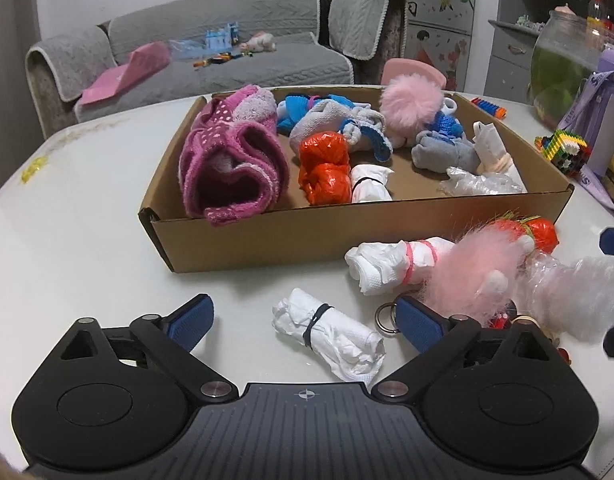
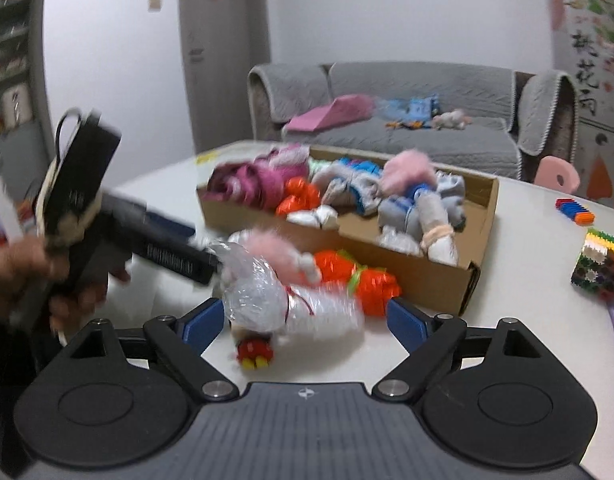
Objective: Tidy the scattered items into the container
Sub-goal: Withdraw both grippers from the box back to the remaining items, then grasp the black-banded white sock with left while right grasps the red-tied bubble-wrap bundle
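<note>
The cardboard box (image 1: 227, 236) on the white table (image 1: 79, 216) already holds most of the load, as I judge it: the big magenta knit roll (image 1: 231, 160), grey and blue socks (image 1: 335, 124), a pink pompom (image 1: 411, 100), an orange bag bundle (image 1: 325, 168) and some small white rolls. What remains sits on the table just in front of the box: a pink fluffy keychain toy (image 1: 479, 268), a clear plastic bundle (image 2: 291, 304), an orange bundle with green tie (image 2: 371, 284), a white roll with a pink band (image 1: 391, 266) and a white roll with a black band (image 1: 331, 336). My left gripper (image 1: 307, 320) is spread wide around the black-banded roll, gripping nothing. My right gripper (image 2: 305, 318) is likewise spread, straddling the clear bundle, empty. I count roughly 5 pieces left.
</note>
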`<state>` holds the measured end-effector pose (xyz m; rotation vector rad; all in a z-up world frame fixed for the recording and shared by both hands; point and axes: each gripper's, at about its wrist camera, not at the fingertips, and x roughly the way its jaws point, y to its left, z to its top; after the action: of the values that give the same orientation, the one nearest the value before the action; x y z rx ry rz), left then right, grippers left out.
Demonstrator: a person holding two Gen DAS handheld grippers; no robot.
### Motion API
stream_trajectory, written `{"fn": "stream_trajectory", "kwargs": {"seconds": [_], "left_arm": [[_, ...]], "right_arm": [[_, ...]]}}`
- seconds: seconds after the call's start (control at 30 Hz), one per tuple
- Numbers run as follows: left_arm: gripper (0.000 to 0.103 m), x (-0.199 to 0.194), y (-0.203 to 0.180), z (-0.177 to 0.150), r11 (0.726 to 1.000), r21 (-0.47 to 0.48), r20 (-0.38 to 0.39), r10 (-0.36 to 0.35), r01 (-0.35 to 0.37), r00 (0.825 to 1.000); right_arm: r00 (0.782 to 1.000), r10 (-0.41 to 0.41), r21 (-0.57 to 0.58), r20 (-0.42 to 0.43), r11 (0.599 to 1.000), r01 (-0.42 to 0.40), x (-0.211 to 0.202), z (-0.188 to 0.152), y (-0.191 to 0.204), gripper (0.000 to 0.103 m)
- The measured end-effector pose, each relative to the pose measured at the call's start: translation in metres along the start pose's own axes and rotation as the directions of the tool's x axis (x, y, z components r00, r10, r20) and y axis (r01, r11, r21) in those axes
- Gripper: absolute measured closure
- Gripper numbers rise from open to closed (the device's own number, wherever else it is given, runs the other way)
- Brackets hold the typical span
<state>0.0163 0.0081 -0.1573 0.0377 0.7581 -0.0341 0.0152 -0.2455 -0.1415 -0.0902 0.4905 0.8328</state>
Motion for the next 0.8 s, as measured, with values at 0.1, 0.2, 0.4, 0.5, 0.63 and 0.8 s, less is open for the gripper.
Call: {"fn": "stream_trajectory", "kwargs": {"seconds": [0.1,0.2,0.4,0.5,0.63,0.8], "left_arm": [[0.01,-0.001,0.006,-0.002,1.0,-0.018,-0.003,0.002,-0.002,1.0],[0.011,-0.005,0.011,-0.005,0.999,-0.024,-0.002,0.029,-0.029,1.0],[0.011,-0.015,0.013,-0.014,0.998,-0.001,0.014,0.065,-0.065,0.998],[0.006,-0.015,0.011,-0.013,0.997,0.015,0.018,0.081,-0.081,0.997],[0.003,-0.012,0.012,-0.012,0.995,0.02,0.022,0.102,-0.102,0.995],[0.001,-0.005,0.017,-0.009,0.995,-0.011,0.014,0.097,-0.097,0.995]], "right_arm": [[1.0,-0.007,0.001,0.002,1.0,0.007,0.004,-0.002,0.004,0.016],[0.994,-0.1,-0.048,-0.053,0.994,0.098,0.009,-0.008,0.007,0.016],[0.976,-0.201,-0.012,-0.081,0.98,0.201,0.004,-0.013,-0.011,0.016],[0.98,-0.19,0.015,-0.065,0.981,0.191,0.003,-0.01,-0.013,0.013],[0.978,-0.188,-0.017,-0.088,0.982,0.187,0.015,-0.011,-0.008,0.006],[0.98,-0.172,0.041,-0.099,0.983,0.176,0.019,-0.007,-0.017,0.005]]}}
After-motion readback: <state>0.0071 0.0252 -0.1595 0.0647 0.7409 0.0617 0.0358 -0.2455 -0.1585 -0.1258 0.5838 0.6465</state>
